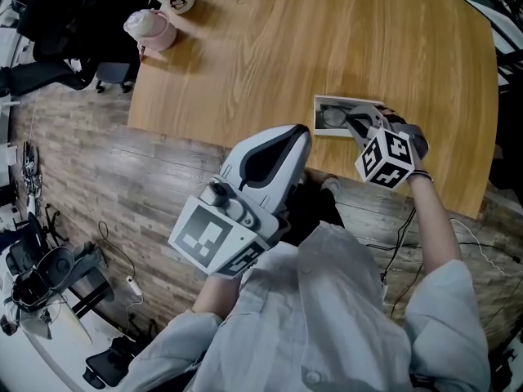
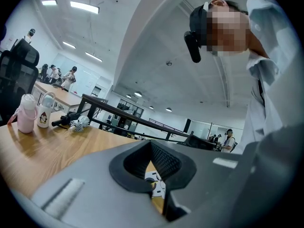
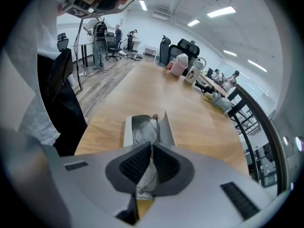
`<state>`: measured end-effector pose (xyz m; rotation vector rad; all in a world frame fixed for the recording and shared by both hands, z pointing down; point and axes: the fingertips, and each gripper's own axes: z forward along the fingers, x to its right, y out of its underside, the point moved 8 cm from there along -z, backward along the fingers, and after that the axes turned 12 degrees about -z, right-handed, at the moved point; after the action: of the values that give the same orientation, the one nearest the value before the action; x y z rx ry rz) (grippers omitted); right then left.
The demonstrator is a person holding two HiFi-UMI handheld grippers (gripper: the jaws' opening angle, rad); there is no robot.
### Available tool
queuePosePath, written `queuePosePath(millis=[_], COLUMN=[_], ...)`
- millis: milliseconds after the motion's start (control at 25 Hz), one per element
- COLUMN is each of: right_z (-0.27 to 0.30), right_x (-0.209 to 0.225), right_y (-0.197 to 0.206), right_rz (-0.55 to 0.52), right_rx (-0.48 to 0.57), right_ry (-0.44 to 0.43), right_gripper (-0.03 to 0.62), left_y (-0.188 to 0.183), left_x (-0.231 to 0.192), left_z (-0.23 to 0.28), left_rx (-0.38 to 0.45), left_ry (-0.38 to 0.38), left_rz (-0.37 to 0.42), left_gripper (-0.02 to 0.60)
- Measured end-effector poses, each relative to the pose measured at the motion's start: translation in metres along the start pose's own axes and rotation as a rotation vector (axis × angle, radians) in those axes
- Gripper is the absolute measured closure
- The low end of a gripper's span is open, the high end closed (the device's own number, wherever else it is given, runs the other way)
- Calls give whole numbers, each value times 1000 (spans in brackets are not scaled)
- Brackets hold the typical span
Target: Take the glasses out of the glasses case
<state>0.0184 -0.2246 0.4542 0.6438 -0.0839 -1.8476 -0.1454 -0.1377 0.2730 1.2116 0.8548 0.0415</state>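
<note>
In the head view my right gripper point(image 1: 358, 126) is down at the open case point(image 1: 327, 102), which lies on the tabletop point(image 1: 327, 39) by its near edge. The glasses point(image 1: 333, 118) lie inside, just ahead of my fingers. My left gripper point(image 1: 296, 140) hangs well back from the case, off the tabletop and close to my body.

In the left gripper view my fingers are pressed together with nothing between them.

In the right gripper view my fingers are narrow, nearly closed on something thin at the case's near end. It looks like a wire temple of the glasses with the pale lining behind it, though I cannot rule out that the lining is pinched too. The lenses and rims lie straight ahead, between the case's raised walls.

I judge the glasses light, thin-framed and easily bent, with lenses that would scratch. The wire is likely to slip under a hard pinch, so I would hold the temple or bridge gently, and never the lenses. The case looks light and may lift along with them; my left fingers could pin it down.
</note>
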Motion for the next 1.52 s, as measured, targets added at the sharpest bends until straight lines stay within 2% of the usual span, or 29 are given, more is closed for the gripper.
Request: queuePosePath(millis=[600, 1160, 1520], right_z=[-32, -72, -75], right_x=[5, -16, -36], right_y=[15, 88, 126], right_rz=[31, 188, 268], right_rx=[-19, -105, -132], right_ry=[68, 135, 118], right_gripper=[580, 580, 580], left_y=[-8, 1, 7], left_x=[18, 39, 44], left_z=[14, 49, 66], left_rx=[3, -46, -70], left_ry=[58, 140, 142], left_rz=[36, 42, 41], left_gripper=[577, 577, 577])
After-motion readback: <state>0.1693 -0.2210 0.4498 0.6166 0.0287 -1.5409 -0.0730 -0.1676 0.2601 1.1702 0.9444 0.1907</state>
